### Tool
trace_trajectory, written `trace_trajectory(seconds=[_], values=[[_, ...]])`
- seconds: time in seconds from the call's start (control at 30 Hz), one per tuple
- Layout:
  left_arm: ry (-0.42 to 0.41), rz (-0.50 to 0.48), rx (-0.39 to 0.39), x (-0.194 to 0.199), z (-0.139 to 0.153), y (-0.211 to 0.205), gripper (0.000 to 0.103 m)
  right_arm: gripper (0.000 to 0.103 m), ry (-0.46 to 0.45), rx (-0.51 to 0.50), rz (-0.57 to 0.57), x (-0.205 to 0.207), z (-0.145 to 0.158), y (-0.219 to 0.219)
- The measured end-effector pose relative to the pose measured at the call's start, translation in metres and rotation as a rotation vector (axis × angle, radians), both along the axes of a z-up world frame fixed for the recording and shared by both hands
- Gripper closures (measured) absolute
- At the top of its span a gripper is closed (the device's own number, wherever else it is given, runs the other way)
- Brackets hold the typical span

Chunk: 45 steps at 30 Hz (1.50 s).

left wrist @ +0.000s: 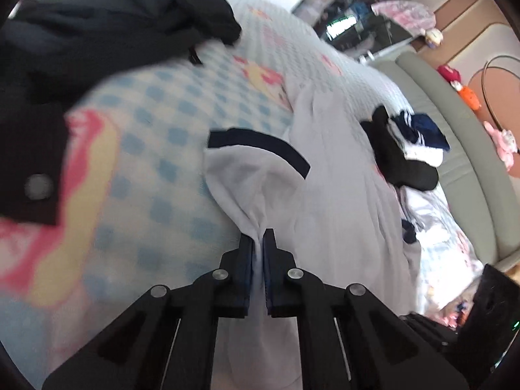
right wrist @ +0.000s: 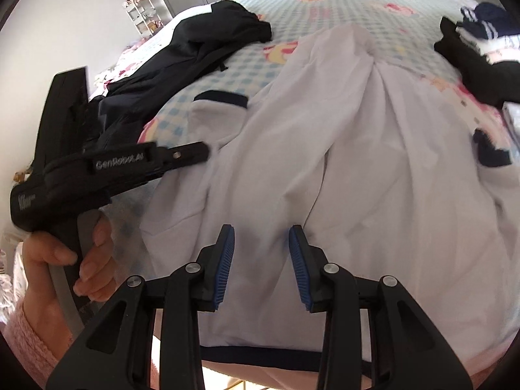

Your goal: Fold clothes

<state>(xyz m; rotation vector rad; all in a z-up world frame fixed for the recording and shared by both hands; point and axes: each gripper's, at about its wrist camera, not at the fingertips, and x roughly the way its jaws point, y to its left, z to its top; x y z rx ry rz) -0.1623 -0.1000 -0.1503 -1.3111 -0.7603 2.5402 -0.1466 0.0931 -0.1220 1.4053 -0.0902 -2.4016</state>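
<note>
White cotton fills both views: the white shirt (right wrist: 341,149) lies spread and rumpled across the checked bed (left wrist: 169,123), its navy-trimmed sleeve (left wrist: 256,149) turned toward the dark garment (right wrist: 201,45) heaped beyond it. My left gripper (left wrist: 259,243) has its jaws pinched nearly closed on a gathered fold just below that sleeve. My right gripper (right wrist: 261,243) hovers over the shirt's body near the navy hem (right wrist: 260,354), jaws spread wide and holding nothing. The risk I judge from here: the left pinch is narrow, so a quick pull could slip the cloth free or drag the shirt into fresh creases.
</note>
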Motion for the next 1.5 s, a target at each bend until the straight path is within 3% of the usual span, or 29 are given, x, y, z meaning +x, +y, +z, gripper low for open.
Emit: trace_trajectory(seconds=[0.1, 0.3, 0.43, 0.53, 0.6, 0.63, 0.67, 0.73, 0.77, 0.83, 1.13, 1.17, 1.27, 1.33, 1.37, 1.43, 1.5], values=[[0.027, 0.051, -0.038, 0.013, 0.007, -0.007, 0.1, 0.067, 0.034, 0.006, 0.003, 0.002, 0.01, -0.001], [0.05, 0.148, -0.019, 0.046, 0.013, -0.047, 0.1, 0.067, 0.024, -0.001, 0.038, 0.001, 0.005, -0.017], [0.036, 0.098, 0.068, 0.049, 0.003, -0.057, 0.1, 0.067, 0.019, 0.0, 0.052, 0.006, 0.001, -0.027], [0.069, 0.018, 0.071, 0.045, 0.008, -0.041, 0.097, 0.067, 0.05, 0.025, 0.072, 0.009, 0.006, -0.036], [0.066, -0.049, 0.046, 0.04, 0.01, -0.022, 0.081, 0.067, 0.059, 0.039, 0.072, 0.009, 0.007, -0.038], [0.056, -0.074, 0.025, 0.038, 0.009, -0.012, 0.054, 0.067, 0.06, 0.044, 0.071, 0.009, 0.008, -0.039], [0.052, -0.09, 0.008, 0.037, 0.007, -0.003, 0.046, 0.067, 0.044, 0.039, 0.065, 0.008, 0.005, -0.038], [0.04, -0.111, -0.045, 0.038, 0.001, 0.011, 0.05, 0.067, 0.012, 0.029, 0.053, 0.006, 0.0, -0.035], [0.023, -0.116, -0.086, 0.037, -0.003, 0.016, 0.07, 0.067, 0.001, 0.026, 0.05, 0.007, -0.003, -0.033], [-0.022, -0.116, -0.173, 0.036, -0.012, 0.023, 0.089, 0.067, -0.02, 0.025, 0.052, 0.011, -0.009, -0.032], [-0.019, 0.157, -0.144, 0.081, 0.012, -0.048, 0.101, 0.066, -0.061, 0.06, 0.046, 0.015, -0.025, -0.026], [-0.024, 0.174, -0.129, 0.086, 0.011, -0.055, 0.101, 0.066, -0.067, 0.052, 0.038, 0.015, -0.027, -0.022], [-0.04, 0.135, 0.019, 0.094, 0.003, -0.069, 0.1, 0.067, -0.066, 0.002, 0.014, 0.021, -0.023, -0.009], [-0.036, 0.089, 0.067, 0.092, 0.001, -0.062, 0.092, 0.066, -0.061, -0.024, 0.011, 0.026, -0.017, -0.004], [-0.033, 0.065, 0.058, 0.089, 0.001, -0.054, 0.075, 0.066, -0.059, -0.036, 0.015, 0.029, -0.014, -0.002], [-0.023, 0.015, 0.032, 0.08, 0.001, -0.033, 0.05, 0.066, -0.06, -0.057, 0.043, 0.038, -0.009, -0.002], [-0.019, -0.033, 0.039, 0.074, -0.002, -0.017, 0.051, 0.066, -0.069, -0.075, 0.079, 0.046, -0.01, -0.004]])
